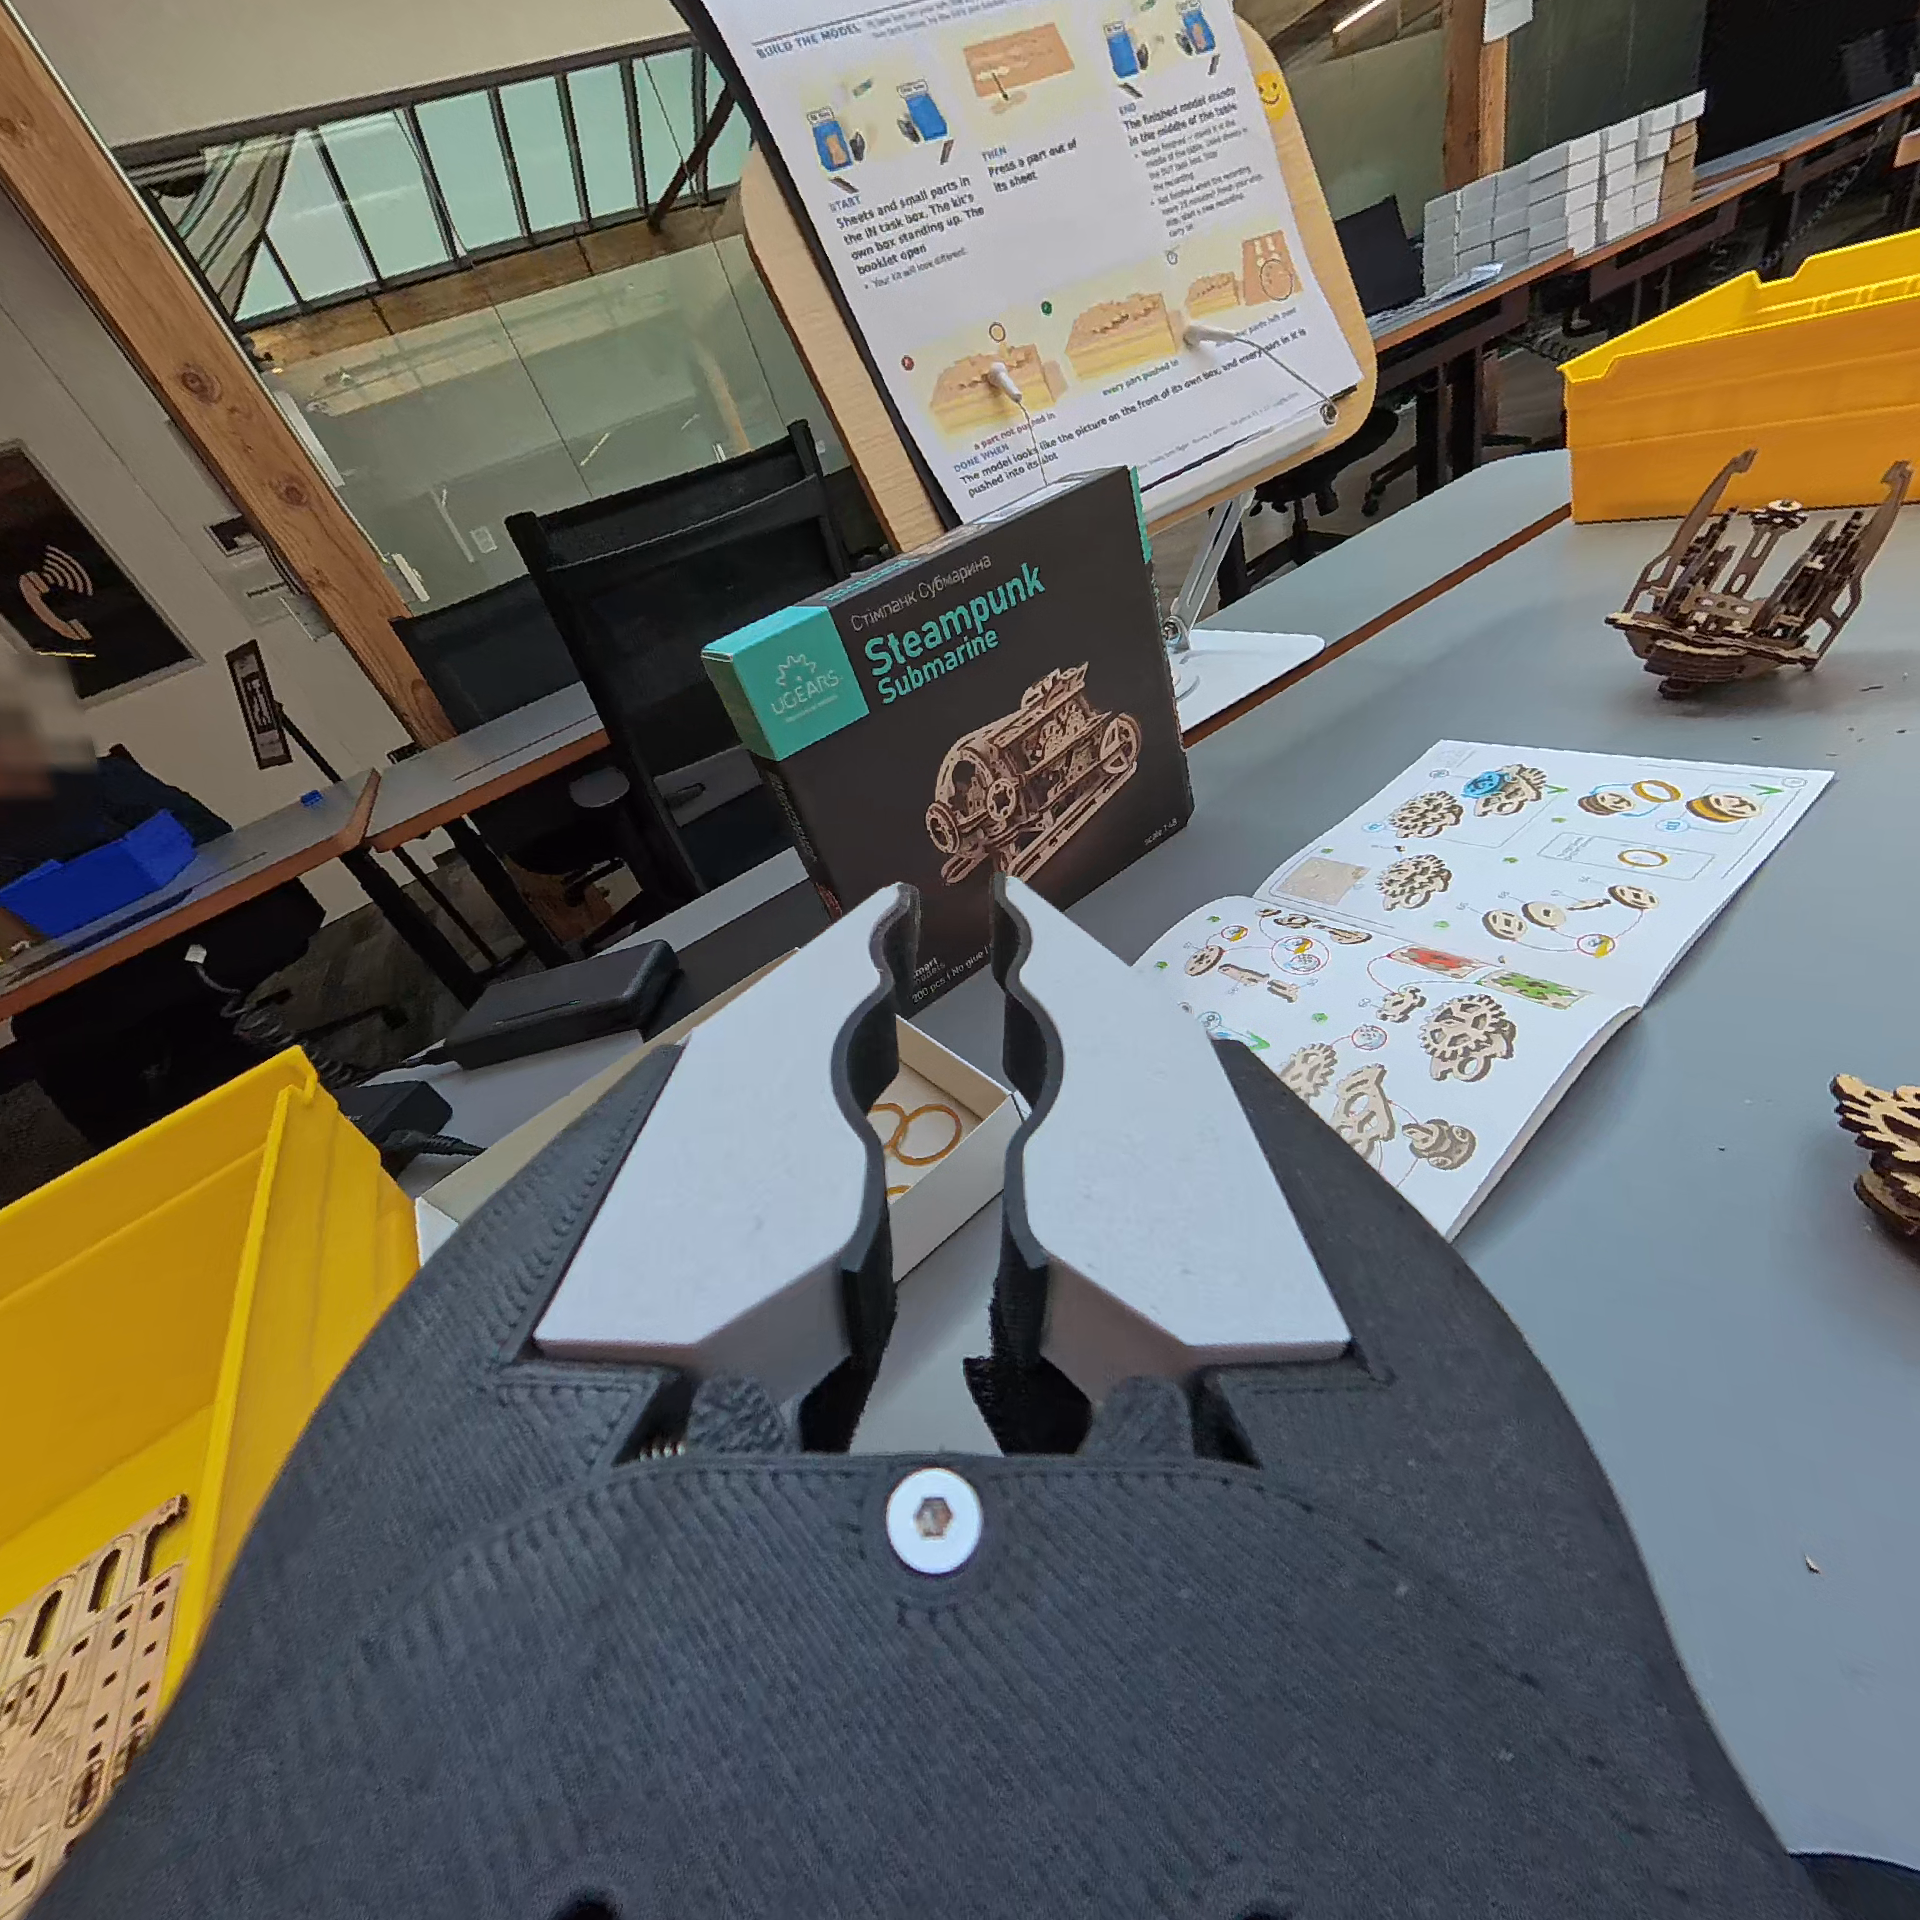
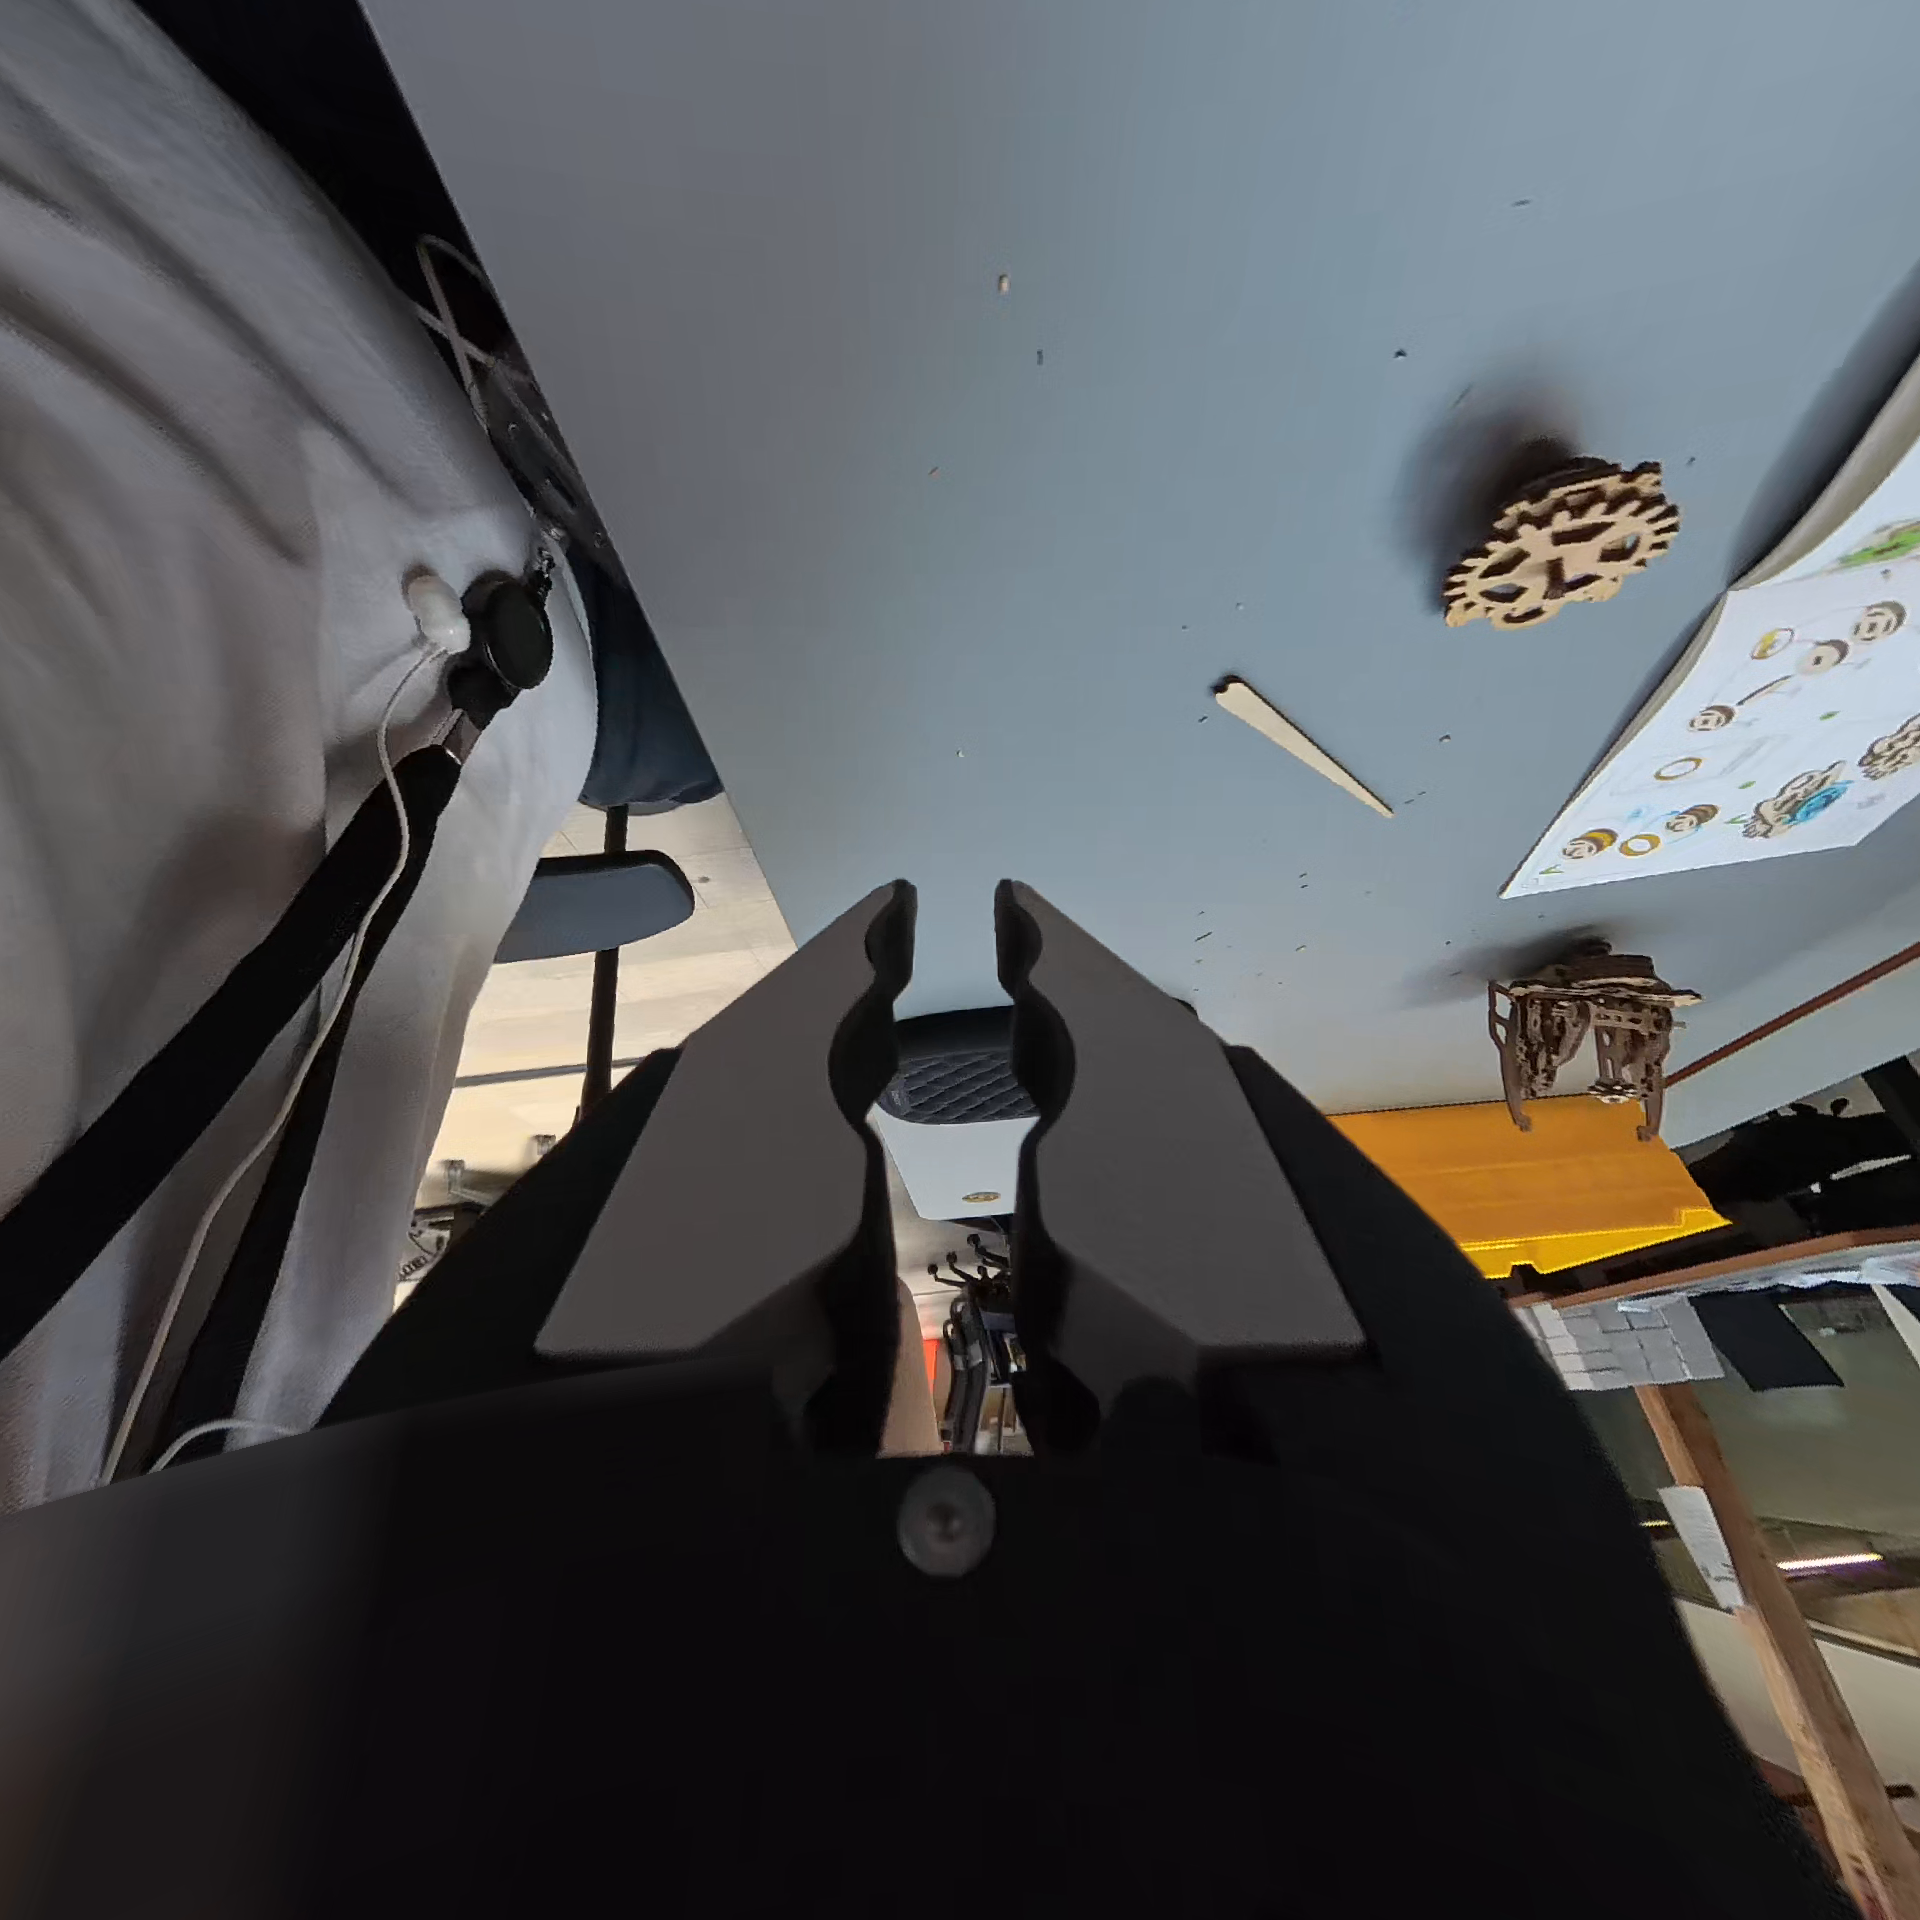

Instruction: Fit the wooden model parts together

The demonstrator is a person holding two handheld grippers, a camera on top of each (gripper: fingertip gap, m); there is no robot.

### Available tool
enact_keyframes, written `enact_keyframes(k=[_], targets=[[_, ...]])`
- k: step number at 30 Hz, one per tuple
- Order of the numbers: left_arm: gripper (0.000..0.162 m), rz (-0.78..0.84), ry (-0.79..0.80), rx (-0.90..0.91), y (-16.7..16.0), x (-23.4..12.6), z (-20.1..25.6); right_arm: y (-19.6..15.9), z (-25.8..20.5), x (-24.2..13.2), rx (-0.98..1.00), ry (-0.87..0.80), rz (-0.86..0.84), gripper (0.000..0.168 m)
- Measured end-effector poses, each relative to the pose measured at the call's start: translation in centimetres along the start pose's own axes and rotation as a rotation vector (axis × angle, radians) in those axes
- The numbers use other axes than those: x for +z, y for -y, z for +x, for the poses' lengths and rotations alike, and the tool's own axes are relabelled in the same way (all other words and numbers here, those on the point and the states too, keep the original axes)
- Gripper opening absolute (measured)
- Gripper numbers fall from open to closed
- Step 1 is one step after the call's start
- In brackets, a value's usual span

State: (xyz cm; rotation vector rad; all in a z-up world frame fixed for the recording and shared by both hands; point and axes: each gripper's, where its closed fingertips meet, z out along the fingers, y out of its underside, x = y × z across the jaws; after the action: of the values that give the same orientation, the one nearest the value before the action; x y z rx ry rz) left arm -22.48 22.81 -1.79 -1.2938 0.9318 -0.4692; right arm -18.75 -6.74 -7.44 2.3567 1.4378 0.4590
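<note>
My left gripper (image 1: 956, 902) is empty, its jaws a narrow gap apart, above a small white box (image 1: 961, 1081) of rubber rings. A partly built wooden model (image 1: 1756, 582) stands far right on the grey table (image 1: 1558, 1403). A wooden gear assembly (image 1: 1883, 1153) lies at the right edge. My right gripper (image 2: 956, 899) is also empty with a narrow gap; its view is upside down. It shows the gear assembly (image 2: 1558, 545), a loose wooden stick (image 2: 1299, 743) and the partly built model (image 2: 1579, 1029), all apart from the gripper.
The dark kit box (image 1: 956, 727) stands behind the left gripper, with the open booklet (image 1: 1507, 935) to its right. A yellow bin (image 1: 156, 1351) at the left holds wooden sheets (image 1: 73, 1683). Another yellow bin (image 1: 1745, 384) stands back right. A person's white shirt (image 2: 208, 623) is close. Tip to tip, the grippers are about 30 cm apart. The partly built wooden model (image 1: 1756, 582) lies around 35 cm away from my right fingertips.
</note>
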Motion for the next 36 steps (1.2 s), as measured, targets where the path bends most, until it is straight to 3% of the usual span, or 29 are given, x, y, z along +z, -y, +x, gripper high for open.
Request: enact_keyframes(k=[1,7,13,20,36], targets=[[0.011,0.001,0.008,-0.002,0.0,-0.1,-0.2,0.0,-0.1,-0.2,-0.023,-0.008,-0.024,0.014],[0.011,0.001,0.020,-0.039,-0.3,-0.3,-1.2,2.0,-1.4,-1.5,-0.076,0.046,0.062,0.007],[0.012,-0.037,0.007,-0.016,-1.3,0.1,-0.7,-1.6,-1.8,2.2,-0.080,0.129,-0.080,0.010],[0.013,-0.022,0.011,-0.017,-0.7,-0.1,-0.9,-2.0,-1.8,3.0,-0.045,0.159,0.034,0.010],[0.013,-0.004,0.032,-0.037,-0.3,-0.6,-1.7,2.8,-2.0,-2.3,-0.220,0.028,0.077,0.000]])
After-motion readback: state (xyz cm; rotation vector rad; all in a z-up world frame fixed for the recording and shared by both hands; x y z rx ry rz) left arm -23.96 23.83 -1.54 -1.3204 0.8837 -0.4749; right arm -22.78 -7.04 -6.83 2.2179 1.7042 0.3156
